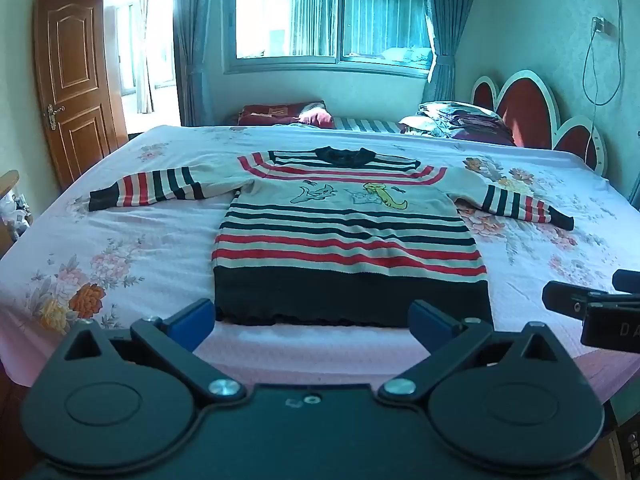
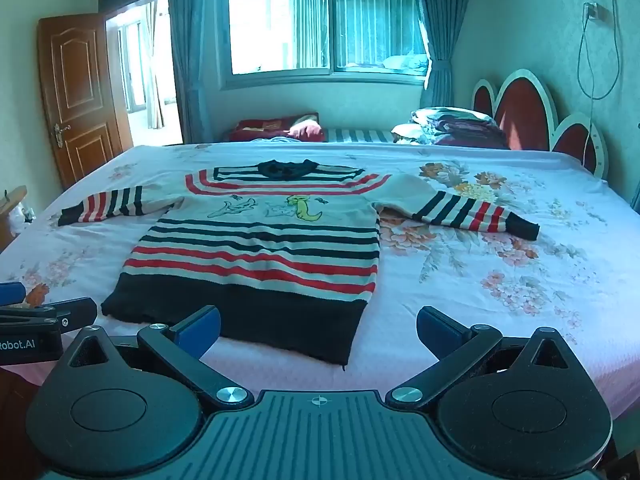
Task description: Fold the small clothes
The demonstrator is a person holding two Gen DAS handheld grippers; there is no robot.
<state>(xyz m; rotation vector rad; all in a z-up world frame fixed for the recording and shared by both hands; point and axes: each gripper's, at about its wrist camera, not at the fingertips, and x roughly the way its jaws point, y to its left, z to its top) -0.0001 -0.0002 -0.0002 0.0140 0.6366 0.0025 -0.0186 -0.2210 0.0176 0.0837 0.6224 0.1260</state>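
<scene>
Two tongs (image 1: 314,322) (image 2: 318,330) agape; knit striped sweater (image 1: 348,240) flat.

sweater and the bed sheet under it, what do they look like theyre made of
The sweater looks like a thick knit, probably wool or acrylic yarn: matte, soft-edged stripes, a ribbed dark hem and cuffs, and the cartoon figures seem worked into the fabric. The bed sheet looks like thin woven cotton or a blend: smooth, matte, finely wrinkled, with a flat printed flower pattern. The exact fibre cannot be told.

1 striped sweater (image 1: 348,236) with 2 sleeves, 1 bed (image 1: 140,248), 1 door (image 1: 74,80), 1 window (image 1: 332,12), 2 grippers.
</scene>
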